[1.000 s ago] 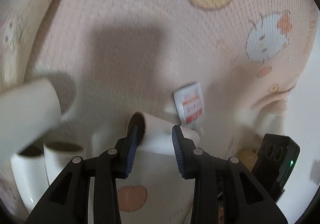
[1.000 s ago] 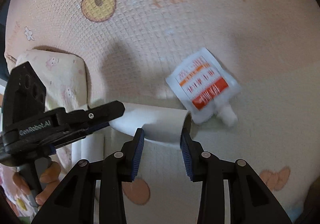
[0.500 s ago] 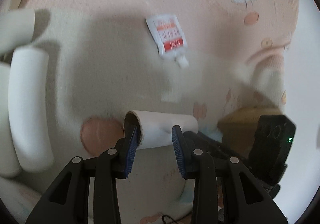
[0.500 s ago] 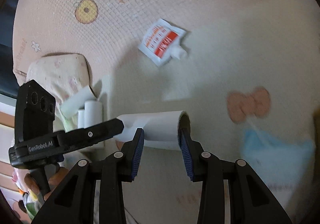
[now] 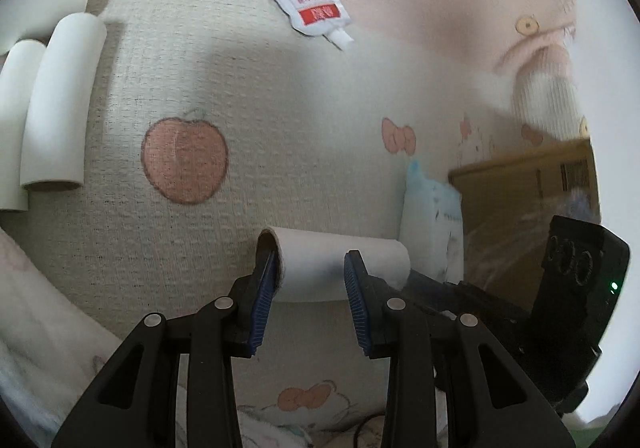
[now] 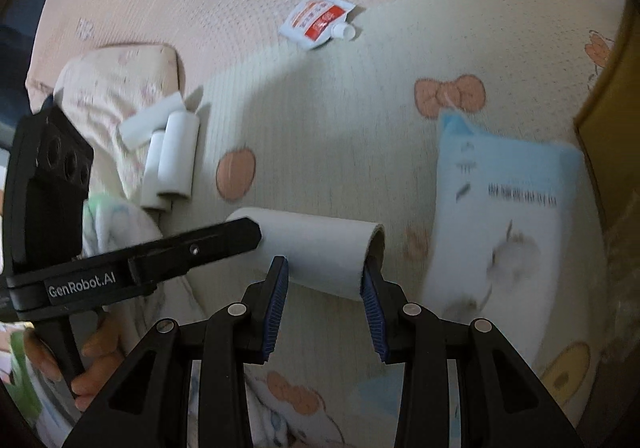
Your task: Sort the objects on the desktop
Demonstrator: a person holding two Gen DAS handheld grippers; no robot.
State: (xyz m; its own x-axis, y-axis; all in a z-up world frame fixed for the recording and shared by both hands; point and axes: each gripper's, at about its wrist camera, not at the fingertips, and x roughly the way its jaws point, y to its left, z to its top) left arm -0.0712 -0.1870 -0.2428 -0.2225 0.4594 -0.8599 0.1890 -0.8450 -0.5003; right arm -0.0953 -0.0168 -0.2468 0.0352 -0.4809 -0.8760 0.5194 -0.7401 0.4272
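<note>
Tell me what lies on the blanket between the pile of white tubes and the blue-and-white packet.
In the right wrist view, between the white tubes and the packet hangs only the held tube; the blanket there is bare except its printed apple.

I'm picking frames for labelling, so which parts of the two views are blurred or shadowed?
Left wrist view: the brown box and the right edge are smeared; a broad shadow crosses the mat below the spout pouch. Right wrist view: the blue packet is motion-blurred; the held tube looks sharper.
</note>
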